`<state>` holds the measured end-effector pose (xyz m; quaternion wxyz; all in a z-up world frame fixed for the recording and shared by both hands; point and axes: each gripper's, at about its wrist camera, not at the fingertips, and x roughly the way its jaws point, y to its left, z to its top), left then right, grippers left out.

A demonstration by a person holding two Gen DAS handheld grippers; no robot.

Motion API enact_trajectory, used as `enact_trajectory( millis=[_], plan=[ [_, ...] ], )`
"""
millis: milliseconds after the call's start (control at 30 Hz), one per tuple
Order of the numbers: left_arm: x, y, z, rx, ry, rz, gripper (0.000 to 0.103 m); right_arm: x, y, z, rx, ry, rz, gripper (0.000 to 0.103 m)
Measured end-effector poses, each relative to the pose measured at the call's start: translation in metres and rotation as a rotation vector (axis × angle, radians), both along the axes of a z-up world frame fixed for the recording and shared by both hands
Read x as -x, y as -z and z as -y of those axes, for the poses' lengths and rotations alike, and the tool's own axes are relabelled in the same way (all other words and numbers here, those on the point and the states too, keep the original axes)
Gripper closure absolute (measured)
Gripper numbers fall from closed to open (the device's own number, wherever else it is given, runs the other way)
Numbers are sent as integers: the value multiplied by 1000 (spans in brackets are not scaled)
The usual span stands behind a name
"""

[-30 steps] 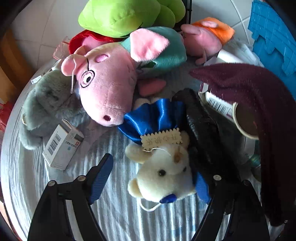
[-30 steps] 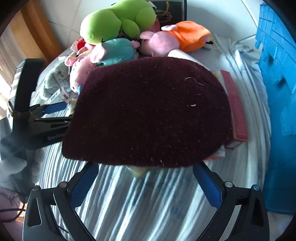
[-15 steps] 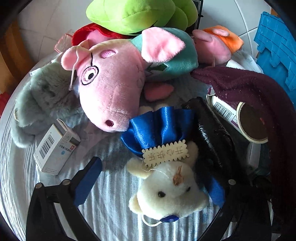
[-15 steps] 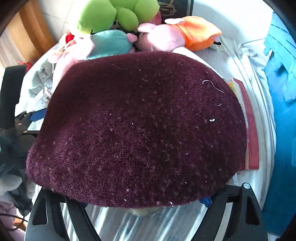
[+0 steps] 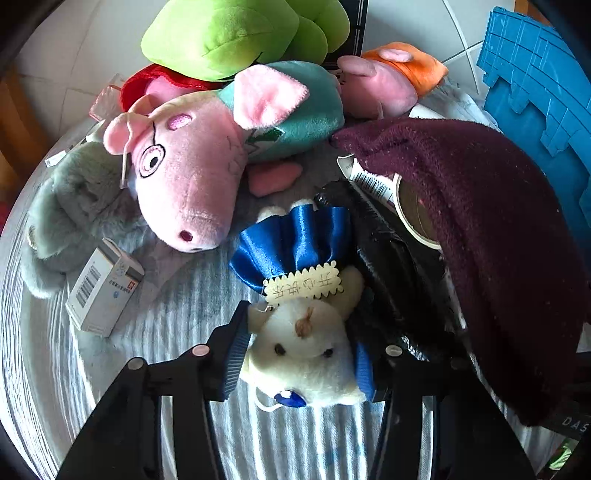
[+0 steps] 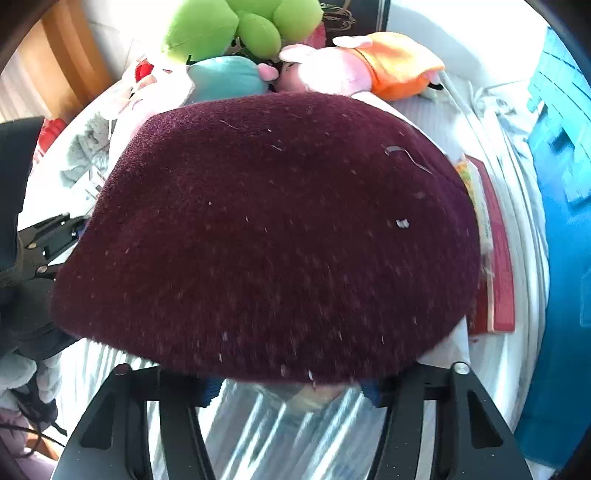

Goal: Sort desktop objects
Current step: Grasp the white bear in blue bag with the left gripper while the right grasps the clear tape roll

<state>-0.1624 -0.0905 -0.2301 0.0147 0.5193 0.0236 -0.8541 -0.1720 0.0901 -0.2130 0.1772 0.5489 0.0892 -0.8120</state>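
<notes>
Through my left wrist camera, my left gripper (image 5: 301,350) has just been closing, and its blue-padded fingers (image 5: 236,354) now pinch the head of a small white plush bear (image 5: 304,350) lying on a striped cloth (image 5: 184,314). The bear wears a shiny blue satin ruffle. A scalloped cream tag (image 5: 303,284) on it carries four Chinese characters, seen upside down, which I cannot read with confidence. Left of the bear lies a small white medicine box (image 5: 101,288) with a barcode and tiny print too small to read. Behind it rest a grey plush (image 5: 74,206), a large pink pig plush (image 5: 192,177) in a teal top, a green plush (image 5: 229,33), and a smaller pink pig in orange (image 5: 388,81). A blue plastic crate (image 5: 535,96) stands at the right edge; its contents are hidden.

Through my right wrist camera, a maroon knitted hat (image 6: 266,232) fills most of the view. My right gripper (image 6: 288,391) has just been closing beneath the hat's near brim; the brim covers the fingertips, so I cannot tell whether they grip anything. A red-covered book (image 6: 498,258) lies beside the hat's right edge.
</notes>
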Motion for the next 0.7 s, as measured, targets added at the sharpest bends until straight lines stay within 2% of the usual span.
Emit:
enact_trajectory(
  millis=[233,333,367,500,700],
  plan=[
    [-29,-26,-1,0,-15,-34,58,-21,-23,-1,43,-49,-45,56],
    [-45,-41,-3,12,-22,-76,58,-32,-29,2,61,-79,-74,58],
    [-54,-34,2,15,-25,-87,58,-36,-32,5,64,-90,-85,59],
    [-84,-47,-1,19,-44,-138,58,-55,-46,8,79,-122,-112,62],
    [-103,-72,-19,51,-47,-212,58,-76,-70,0,115,-132,-179,62]
  ],
)
